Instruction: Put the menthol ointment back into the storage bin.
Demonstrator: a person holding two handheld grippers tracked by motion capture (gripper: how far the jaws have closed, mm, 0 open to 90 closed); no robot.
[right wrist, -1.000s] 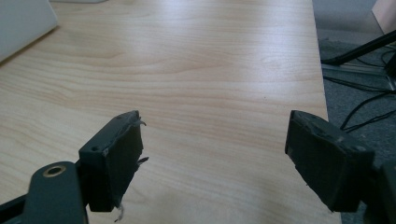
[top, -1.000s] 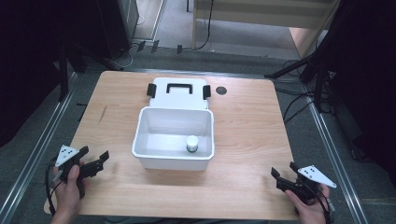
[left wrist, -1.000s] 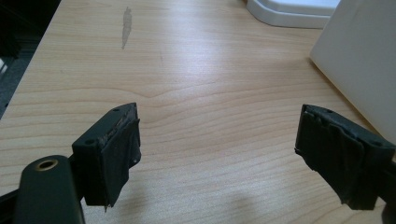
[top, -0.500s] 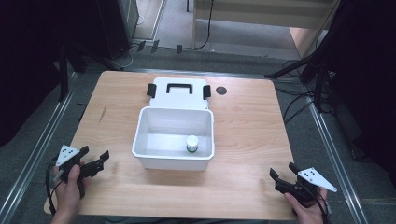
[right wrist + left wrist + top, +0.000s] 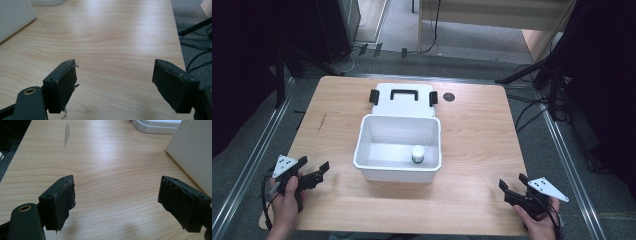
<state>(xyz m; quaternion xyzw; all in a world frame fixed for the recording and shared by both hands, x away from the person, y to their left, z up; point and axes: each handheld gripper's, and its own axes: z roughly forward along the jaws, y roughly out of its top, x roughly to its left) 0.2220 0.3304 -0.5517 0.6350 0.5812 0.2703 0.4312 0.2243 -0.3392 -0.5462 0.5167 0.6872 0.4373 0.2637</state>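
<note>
The pale wooden surface point(image 5: 472, 145) carries everything here, with a faint grey smear point(image 5: 66, 133) on its left part. At its middle stands an open white rectangular plastic bin point(image 5: 398, 148), and just behind it, touching or nearly touching the bin's far rim, lies a flat white plastic lid point(image 5: 403, 99) with a black handle and black clips at either end. A small dark round spot point(image 5: 449, 97) sits on the surface just right of the lid.

The left gripper point(image 5: 314, 175) is held near the surface's near-left edge, well apart from the bin, its jaws pointing toward the bin's left wall. In the left gripper view its two black jaws stand wide apart with bare wood between them — nothing is held.

The right gripper point(image 5: 508, 190) is at the near-right corner, also well apart from the bin. Its jaws stand wide as well, having just closed a touch, with nothing between them.

Smallest of all is a little white-capped jar with a green band point(image 5: 417, 154), standing upright inside the bin, near its front wall and right of centre.
</note>
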